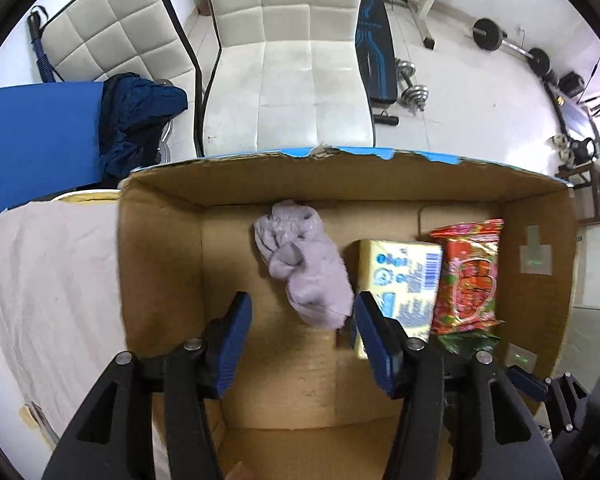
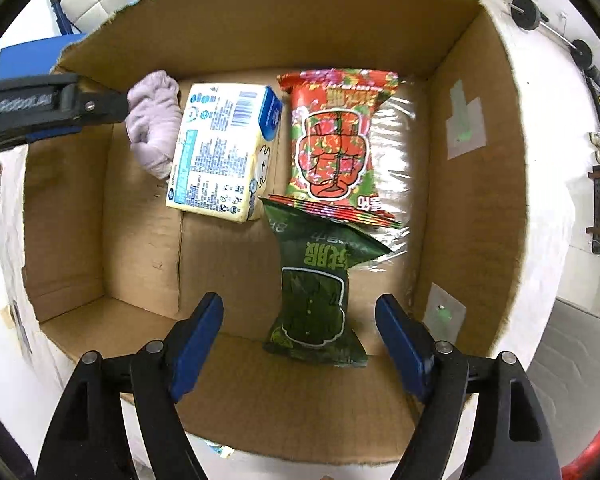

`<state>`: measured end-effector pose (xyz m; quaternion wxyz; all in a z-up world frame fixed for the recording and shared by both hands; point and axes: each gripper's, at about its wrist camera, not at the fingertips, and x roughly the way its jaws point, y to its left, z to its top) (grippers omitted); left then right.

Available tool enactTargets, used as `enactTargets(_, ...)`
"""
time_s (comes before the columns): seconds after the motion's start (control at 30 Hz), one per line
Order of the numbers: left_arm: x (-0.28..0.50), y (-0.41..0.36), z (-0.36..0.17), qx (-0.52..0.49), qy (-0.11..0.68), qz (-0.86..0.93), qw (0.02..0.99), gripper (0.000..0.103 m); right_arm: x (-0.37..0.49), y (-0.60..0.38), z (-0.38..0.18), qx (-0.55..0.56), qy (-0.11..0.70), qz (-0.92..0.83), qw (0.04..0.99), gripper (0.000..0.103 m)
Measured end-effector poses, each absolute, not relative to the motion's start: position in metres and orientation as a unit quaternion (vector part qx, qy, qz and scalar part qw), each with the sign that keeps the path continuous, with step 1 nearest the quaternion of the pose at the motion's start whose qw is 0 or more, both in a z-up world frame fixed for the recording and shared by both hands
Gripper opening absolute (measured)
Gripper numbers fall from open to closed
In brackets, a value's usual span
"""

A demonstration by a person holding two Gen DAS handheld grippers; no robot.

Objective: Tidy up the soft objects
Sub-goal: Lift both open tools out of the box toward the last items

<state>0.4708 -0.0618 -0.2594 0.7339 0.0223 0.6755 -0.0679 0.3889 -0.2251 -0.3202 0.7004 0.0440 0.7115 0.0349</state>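
A crumpled lilac sock lies on the floor of an open cardboard box, near the back wall. My left gripper is open and empty just above and in front of the sock. Right of the sock lie a yellow tissue pack and a red snack bag. In the right wrist view the sock, tissue pack, red bag and a green snack bag lie in the box. My right gripper is open and empty over the green bag.
White padded chairs stand behind the box. A dark blue garment and a blue mat lie at the left. A pale cloth covers the surface left of the box. Gym weights sit at the far right.
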Motion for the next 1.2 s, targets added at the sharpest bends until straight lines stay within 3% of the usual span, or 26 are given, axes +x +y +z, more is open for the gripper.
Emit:
enactTargets(0.07, 0.462, -0.058, -0.249, 0.010, 0.666, -0.072, 0.742, 0.076, 0.384, -0.228, -0.314, 0.048, 0.703, 0.026, 0.710, 0.102)
enactTargets(0.1, 0.457, -0.055, -0.244, 0.004, 0.663, -0.073, 0.745, 0.088, 0.382, -0.231, -0.313, 0.052, 0.697, 0.025, 0.715, 0.103)
enactTargets(0.2, 0.437, -0.048, -0.230, -0.020, 0.650, -0.079, 0.755, 0.096, 0.377, -0.235, -0.303, 0.058, 0.687, 0.010, 0.724, 0.103)
enactTargets(0.83, 0.308, -0.046, -0.146, -0.011, 0.549, -0.067, 0.833, 0.098, 0.291, -0.242, -0.207, 0.049, 0.590, -0.030, 0.805, 0.103)
enactTargets(1.2, 0.271, -0.048, -0.114, 0.002, 0.511, -0.055, 0.858, 0.098, 0.246, -0.236, -0.165, 0.039, 0.555, -0.024, 0.831, 0.103)
